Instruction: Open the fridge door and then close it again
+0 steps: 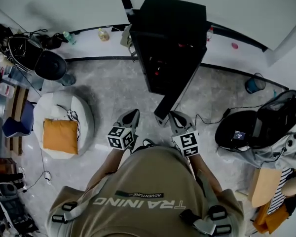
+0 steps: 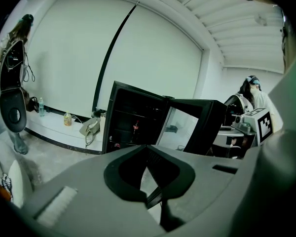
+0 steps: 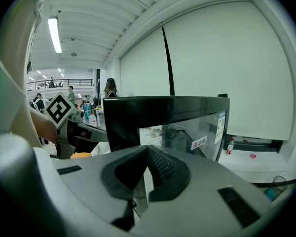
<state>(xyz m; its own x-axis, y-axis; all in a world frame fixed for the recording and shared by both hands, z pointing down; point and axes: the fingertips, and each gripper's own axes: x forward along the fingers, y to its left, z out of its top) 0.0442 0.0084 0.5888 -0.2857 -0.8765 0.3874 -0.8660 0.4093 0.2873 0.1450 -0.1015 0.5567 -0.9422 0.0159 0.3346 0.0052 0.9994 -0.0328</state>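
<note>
The black fridge (image 1: 172, 43) stands against the wall ledge with its glass-panelled door (image 1: 176, 98) swung wide open toward me. In the left gripper view the fridge (image 2: 130, 125) shows dark shelves with a bottle inside, and the door (image 2: 190, 127) hangs to the right. My left gripper (image 1: 133, 114) is shut and empty, just left of the door's free edge. Just right of that edge, my right gripper (image 1: 174, 115) is also shut on nothing. In the right gripper view the door's glass (image 3: 180, 132) fills the space ahead of the right gripper (image 3: 148, 149). Neither gripper touches the door.
A white beanbag (image 1: 81, 115) with an orange cushion (image 1: 60, 135) lies on the floor at left. At right sit a black bag (image 1: 239, 127) and a blue cup (image 1: 254, 84). A fan (image 1: 49, 65) and bottles (image 1: 103, 34) line the ledge. A cable runs along the floor near the door.
</note>
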